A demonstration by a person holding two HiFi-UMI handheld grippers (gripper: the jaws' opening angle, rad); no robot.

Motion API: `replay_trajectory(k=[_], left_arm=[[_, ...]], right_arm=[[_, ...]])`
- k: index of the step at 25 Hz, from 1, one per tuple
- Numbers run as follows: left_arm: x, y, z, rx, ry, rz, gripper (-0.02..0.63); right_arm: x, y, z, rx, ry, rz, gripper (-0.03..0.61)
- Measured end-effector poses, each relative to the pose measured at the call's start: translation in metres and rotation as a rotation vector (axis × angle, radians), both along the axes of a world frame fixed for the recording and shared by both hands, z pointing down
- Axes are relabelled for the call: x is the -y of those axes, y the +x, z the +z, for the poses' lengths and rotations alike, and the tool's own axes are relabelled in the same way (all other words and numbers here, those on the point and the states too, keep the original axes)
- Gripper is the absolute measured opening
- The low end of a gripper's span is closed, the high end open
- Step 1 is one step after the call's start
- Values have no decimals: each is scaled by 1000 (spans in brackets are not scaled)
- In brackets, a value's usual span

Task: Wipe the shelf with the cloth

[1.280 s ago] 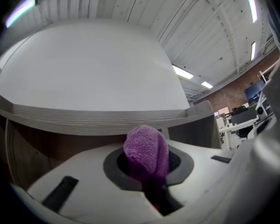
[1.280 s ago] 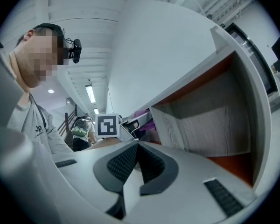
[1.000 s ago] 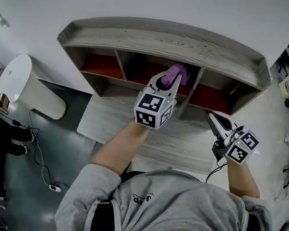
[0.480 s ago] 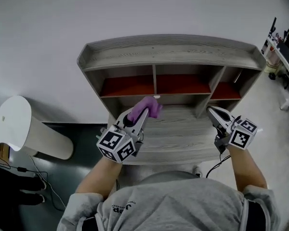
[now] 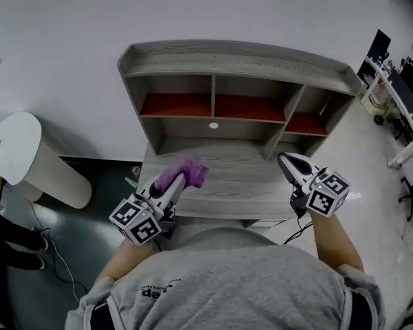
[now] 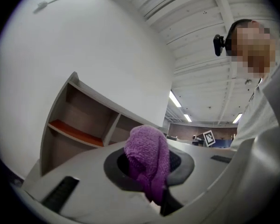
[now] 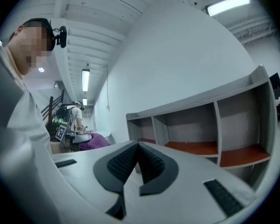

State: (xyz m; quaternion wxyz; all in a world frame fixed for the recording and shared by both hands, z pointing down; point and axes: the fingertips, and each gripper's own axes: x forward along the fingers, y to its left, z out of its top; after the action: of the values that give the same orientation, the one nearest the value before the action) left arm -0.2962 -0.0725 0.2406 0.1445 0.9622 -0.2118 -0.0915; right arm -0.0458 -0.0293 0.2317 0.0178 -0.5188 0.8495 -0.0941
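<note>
A grey wooden shelf unit [image 5: 241, 60] with three red-floored compartments stands on a grey desk [image 5: 248, 184] against the white wall. My left gripper [image 5: 179, 179] is shut on a purple cloth [image 5: 184, 172], held above the desk's front left part, outside the compartments. In the left gripper view the cloth [image 6: 149, 160] bulges up between the jaws, with the shelf [image 6: 79, 120] to the left. My right gripper [image 5: 286, 162] hangs shut and empty over the desk's right side. In the right gripper view the jaws meet, and the shelf [image 7: 210, 125] lies ahead.
A white cylindrical bin [image 5: 27, 160] stands on the floor to the left of the desk. Office desks and chairs [image 5: 403, 95] line the far right. A small white disc [image 5: 213, 125] sits on the unit's back panel under the middle compartment.
My left gripper has pulled the cloth back out of the middle compartment and down to the desk's front left. The right gripper has stayed by the desk's right side.
</note>
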Motion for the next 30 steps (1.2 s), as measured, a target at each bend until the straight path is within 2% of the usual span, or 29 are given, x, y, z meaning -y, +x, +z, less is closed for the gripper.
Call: replay_trajectory(k=[3,6,10,19,30], left_arm=[[-27,17,13,-32,-62,6,66],[-40,39,16,-12,-55,28,66],[-47,52,15,-35,-75,45,66],[-39,33,20,-39,-90,10,66],[-39,33,19,-42,-97,23,66]], right_arm=[[-22,11,27,-8,-37,-9,20],[-33,23,37,-43,-37,-11,17],[-37,27,43,-41,-37,-7,17],[-35,15,47,-23,-48,-17,17],[-33,12,45,-23,-39,-18,16]])
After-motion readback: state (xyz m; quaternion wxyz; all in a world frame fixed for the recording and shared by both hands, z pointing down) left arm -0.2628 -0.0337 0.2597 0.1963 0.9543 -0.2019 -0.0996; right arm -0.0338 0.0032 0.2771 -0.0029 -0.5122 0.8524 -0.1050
